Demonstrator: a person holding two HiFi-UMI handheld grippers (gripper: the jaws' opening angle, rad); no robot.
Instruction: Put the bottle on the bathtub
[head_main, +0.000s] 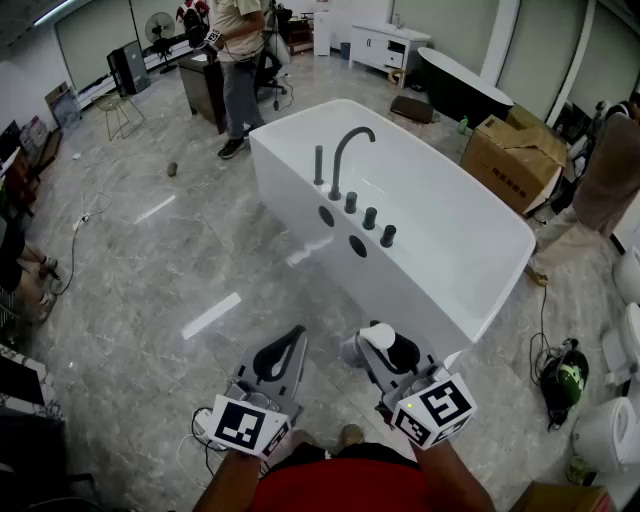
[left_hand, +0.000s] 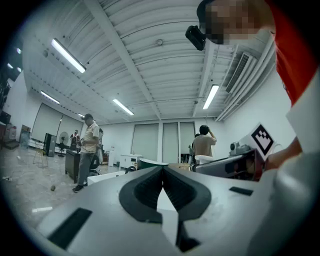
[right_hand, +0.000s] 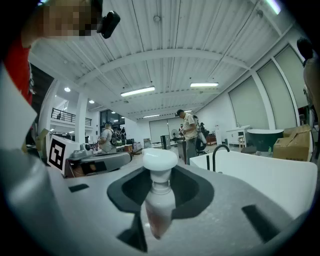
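The white rectangular freestanding bathtub stands well beyond both pairs of fingers. The grey left gripper is clenched on nothing. The grey right gripper grasps a small white-capped translucent bottle between its fingers.

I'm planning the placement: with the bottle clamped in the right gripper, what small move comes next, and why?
Probably carry the right gripper forward toward the bathtub rim: its jaws grip the bottle, which appears to sit short of that rim, not yet over it.
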